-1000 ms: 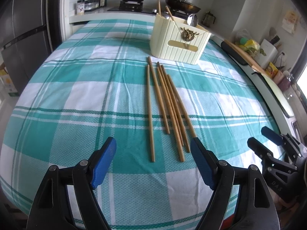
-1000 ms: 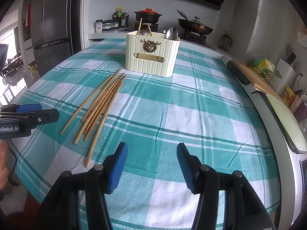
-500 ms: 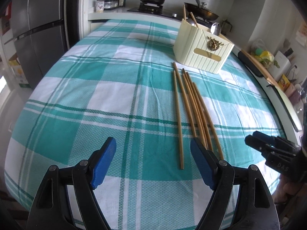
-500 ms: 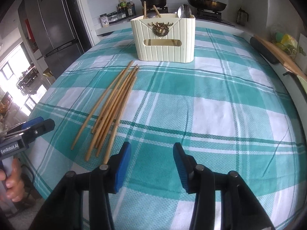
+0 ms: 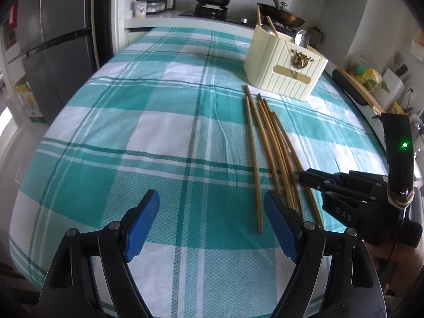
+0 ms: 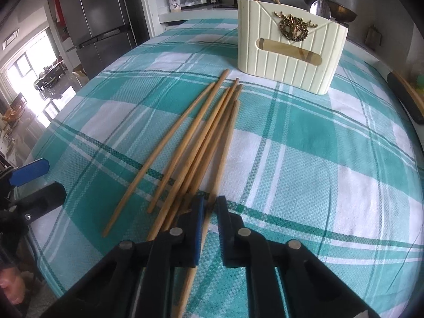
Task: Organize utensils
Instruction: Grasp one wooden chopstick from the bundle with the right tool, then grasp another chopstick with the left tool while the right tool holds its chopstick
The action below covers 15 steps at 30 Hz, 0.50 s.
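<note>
The job looked to be in its early part. A loose fan of wooden chopsticks (image 6: 201,137) lay flat on the checked cloth of the table (image 6: 331,159), their far tips just short of the cream holder (image 6: 288,53), which stood upright near the far end of the table. A couple of sticks and a spoon (image 5: 302,38) already stood in the holder, so some sorting seemed done, but about six chopsticks were still out on the cloth.

The right tool (image 6: 210,212) was down at the near ends of the bunch, its jaws drawn nearly together. The rightmost chopstick (image 6: 225,148) ran straight into the narrow gap between the blue pads and passed on beneath the tool, so it looked pinched there, though the contact itself was hard to make out. The neighbouring sticks lay just beside the left pad and under it, close enough that one might be dragged along on the lift.

The left tool (image 5: 212,228) hung over the near part of the table with its jaws spread wide and nothing between them. The nearest stick of the bunch (image 5: 253,159) lay just beside its right finger (image 5: 281,228) and apart from it. In the left wrist view the right tool (image 5: 307,177) reached in from the side, with a bit of the person's hand showing behind it.

What was left, by my reckoning, was to lift the gripped stick, stand it in the holder, and go through the rest the same way.
</note>
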Motion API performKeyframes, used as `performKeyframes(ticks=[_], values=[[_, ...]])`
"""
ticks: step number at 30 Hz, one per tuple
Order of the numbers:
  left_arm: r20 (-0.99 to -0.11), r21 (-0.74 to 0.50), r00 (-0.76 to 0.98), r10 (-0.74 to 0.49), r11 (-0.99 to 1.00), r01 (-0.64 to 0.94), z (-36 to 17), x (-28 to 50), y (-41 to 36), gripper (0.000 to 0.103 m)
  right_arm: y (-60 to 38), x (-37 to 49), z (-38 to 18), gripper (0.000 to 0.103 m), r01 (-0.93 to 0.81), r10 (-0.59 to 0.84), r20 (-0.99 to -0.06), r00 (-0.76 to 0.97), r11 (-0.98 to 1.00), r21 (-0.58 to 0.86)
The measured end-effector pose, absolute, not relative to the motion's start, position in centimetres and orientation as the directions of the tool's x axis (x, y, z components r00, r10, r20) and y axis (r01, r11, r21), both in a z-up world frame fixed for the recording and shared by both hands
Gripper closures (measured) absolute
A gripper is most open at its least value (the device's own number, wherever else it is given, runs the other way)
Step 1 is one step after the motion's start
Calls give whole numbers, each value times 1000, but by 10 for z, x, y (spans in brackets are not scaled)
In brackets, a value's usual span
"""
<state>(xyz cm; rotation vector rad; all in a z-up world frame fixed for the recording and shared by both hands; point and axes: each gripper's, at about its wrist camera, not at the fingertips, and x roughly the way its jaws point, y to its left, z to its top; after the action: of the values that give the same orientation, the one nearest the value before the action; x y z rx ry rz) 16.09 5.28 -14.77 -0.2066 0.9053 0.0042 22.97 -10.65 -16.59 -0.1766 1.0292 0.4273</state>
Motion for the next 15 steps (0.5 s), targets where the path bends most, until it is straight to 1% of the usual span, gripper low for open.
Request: performKeyframes(ticks=[5, 7, 10, 15], values=[[-793, -129, 604, -77, 991, -43, -149, 185, 47, 20, -144, 230, -168, 97, -295, 195, -851, 488, 954, 50], [-801, -135, 592, -92, 991, -28, -150, 196, 47, 20, -165, 228, -171, 97, -245, 179, -852, 492, 968, 61], [-811, -154, 572, -124, 988, -3, -153, 214, 44, 20, -193, 222, -169, 97, -183, 120, -850, 514, 983, 29], [-827, -126, 546, -130, 991, 45, -160, 243, 25, 20, -223, 211, -170, 97, -121, 68, -845, 530, 993, 5]])
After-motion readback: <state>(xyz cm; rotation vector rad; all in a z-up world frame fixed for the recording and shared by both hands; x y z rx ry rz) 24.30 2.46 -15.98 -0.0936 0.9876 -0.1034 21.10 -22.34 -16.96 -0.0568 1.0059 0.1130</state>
